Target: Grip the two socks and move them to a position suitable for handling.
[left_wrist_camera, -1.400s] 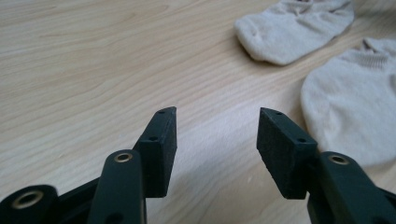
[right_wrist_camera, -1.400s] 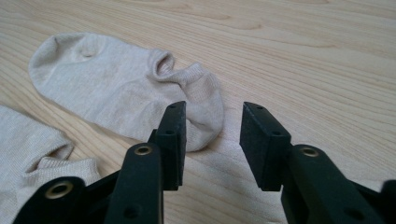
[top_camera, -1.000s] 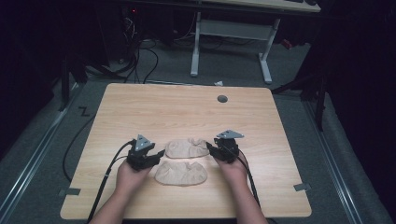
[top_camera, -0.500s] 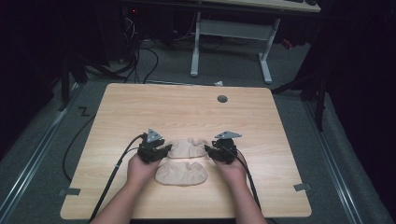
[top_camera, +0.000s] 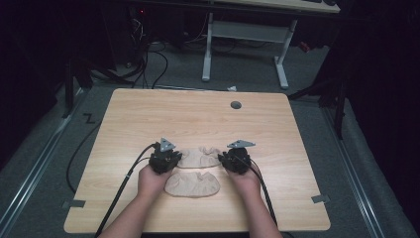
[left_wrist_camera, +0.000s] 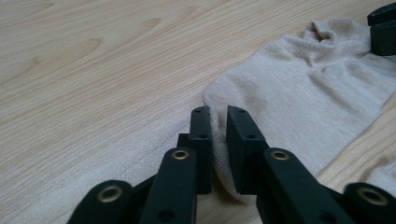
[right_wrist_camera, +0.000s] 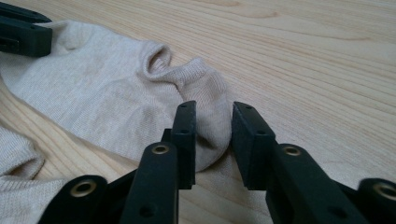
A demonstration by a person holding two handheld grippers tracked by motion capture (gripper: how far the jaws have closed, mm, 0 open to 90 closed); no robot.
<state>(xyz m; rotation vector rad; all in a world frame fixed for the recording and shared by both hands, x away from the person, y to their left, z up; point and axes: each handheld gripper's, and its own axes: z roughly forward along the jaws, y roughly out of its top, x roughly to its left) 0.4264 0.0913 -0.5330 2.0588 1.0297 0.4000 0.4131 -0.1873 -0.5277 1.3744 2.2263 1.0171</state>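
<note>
Both grippers sit at the ends of the far sock, mid-table just beyond the near sock. Left gripper has its jaws nearly closed, pinching the sock's left end; right gripper stands a bit wider, fabric between the jaws, not clearly clamped yet. Best to close the right one fully, then lift both ends level (avoids bunching). Table around is bare wood; only the near sock lies close enough to snag.

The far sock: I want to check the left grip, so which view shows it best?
The left gripper view: its jaws pinch the far sock's end. The right gripper view shows the other end; the high view shows it whole but small.
</note>
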